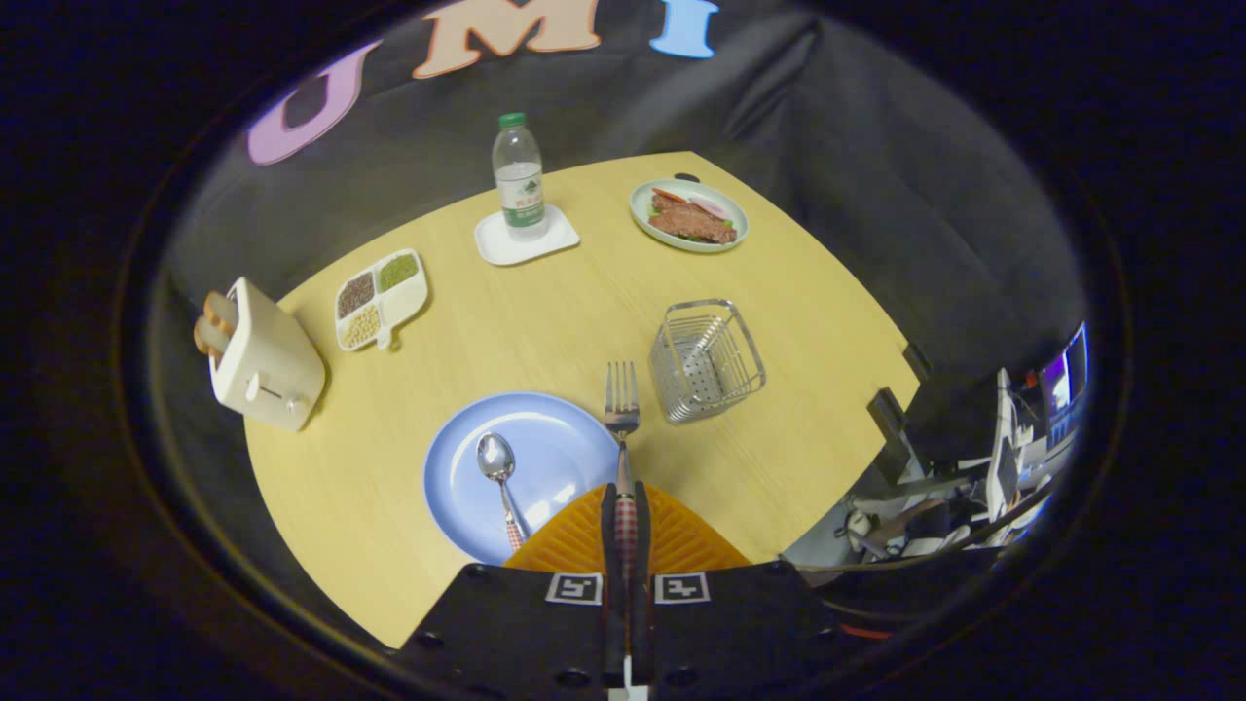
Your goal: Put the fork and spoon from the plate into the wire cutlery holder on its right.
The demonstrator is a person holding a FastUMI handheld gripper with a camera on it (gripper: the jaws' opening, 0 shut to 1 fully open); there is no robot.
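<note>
My gripper (624, 506) is shut on the fork (621, 404), pinching its patterned handle between both fingers. The fork sticks straight out ahead of the fingers, tines forward, lifted above the right rim of the blue plate (555, 438). The spoon (498, 467) lies on that plate, bowl away from me, just left of the fingers. The wire cutlery holder (706, 360) stands on the wooden table to the right of the fork's tines, a little beyond them, with its mesh insert showing inside.
A white toaster (265, 358) with toast sits at the far left. A divided snack tray (382, 297), a water bottle (518, 175) on a white coaster and a plate of food (689, 216) line the back. The table edge (866, 428) drops off right of the holder.
</note>
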